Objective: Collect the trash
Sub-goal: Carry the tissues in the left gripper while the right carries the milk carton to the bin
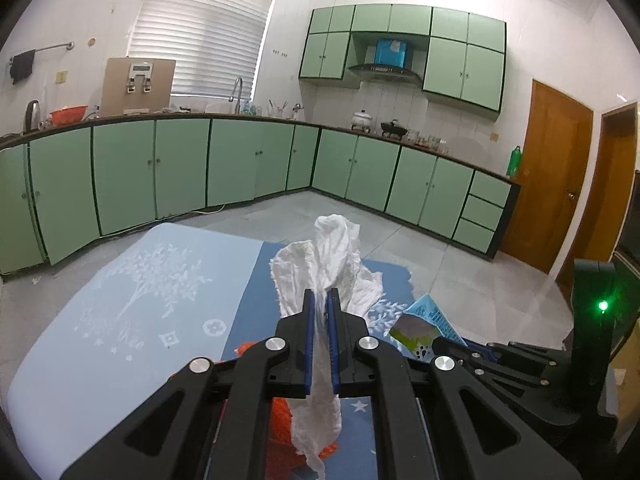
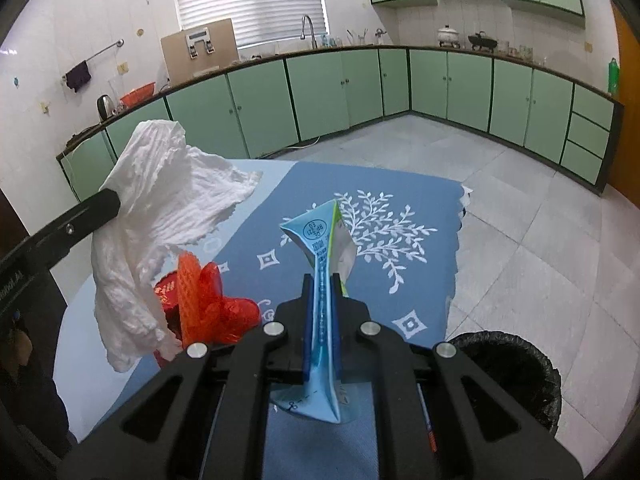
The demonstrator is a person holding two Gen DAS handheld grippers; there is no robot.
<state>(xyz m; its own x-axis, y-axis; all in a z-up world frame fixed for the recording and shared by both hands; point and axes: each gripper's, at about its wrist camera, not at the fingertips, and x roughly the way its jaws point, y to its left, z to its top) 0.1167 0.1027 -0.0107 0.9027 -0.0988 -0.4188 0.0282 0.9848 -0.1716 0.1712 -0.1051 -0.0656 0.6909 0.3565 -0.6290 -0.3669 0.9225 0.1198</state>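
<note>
My left gripper [image 1: 321,300] is shut on a crumpled white paper towel [image 1: 328,256] and holds it above the table; the towel also shows at the left of the right wrist view [image 2: 160,216]. My right gripper [image 2: 321,284] is shut on a flattened light-blue carton [image 2: 320,236], also visible in the left wrist view [image 1: 424,320]. Orange net and red wrapper trash [image 2: 204,300] lies on the blue patterned tablecloth [image 2: 380,192] below the towel. A bin with a black liner [image 2: 516,372] stands on the floor at the table's right edge.
Green kitchen cabinets [image 1: 180,164] and a counter with a kettle, pots and a sink run along the far walls. A wooden door [image 1: 552,184] is at the right. Grey tiled floor [image 2: 520,200] lies beyond the table.
</note>
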